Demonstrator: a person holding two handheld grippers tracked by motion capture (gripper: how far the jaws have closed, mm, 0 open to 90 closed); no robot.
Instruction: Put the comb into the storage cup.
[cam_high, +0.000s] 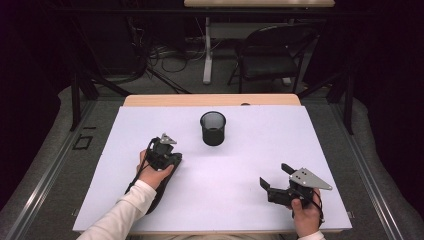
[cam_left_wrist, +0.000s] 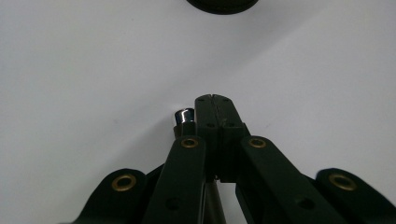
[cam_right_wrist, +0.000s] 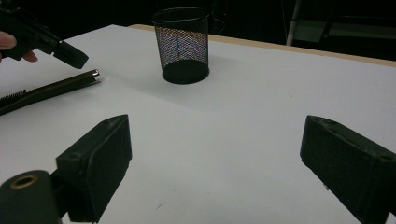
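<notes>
A long dark rod with a silver tip (cam_right_wrist: 95, 73) lies on the white table, left of a black mesh cup (cam_high: 213, 128). My left gripper (cam_left_wrist: 214, 99) hangs just over the rod's tip end with its jaws pressed together and nothing between them. The silver tip (cam_left_wrist: 183, 115) shows just left of the shut jaws. In the right gripper view the left gripper (cam_right_wrist: 70, 55) hovers a little above the rod without touching it. My right gripper (cam_high: 275, 175) rests low at the table's front right, its jaws wide apart and empty, pointing toward the mesh cup (cam_right_wrist: 181, 44).
The white sheet (cam_high: 260, 145) covers most of the table, and a strip of wood (cam_high: 210, 100) shows at the far edge. Beyond the table stand a black chair (cam_high: 272, 55) and a desk leg with loose cables on the floor.
</notes>
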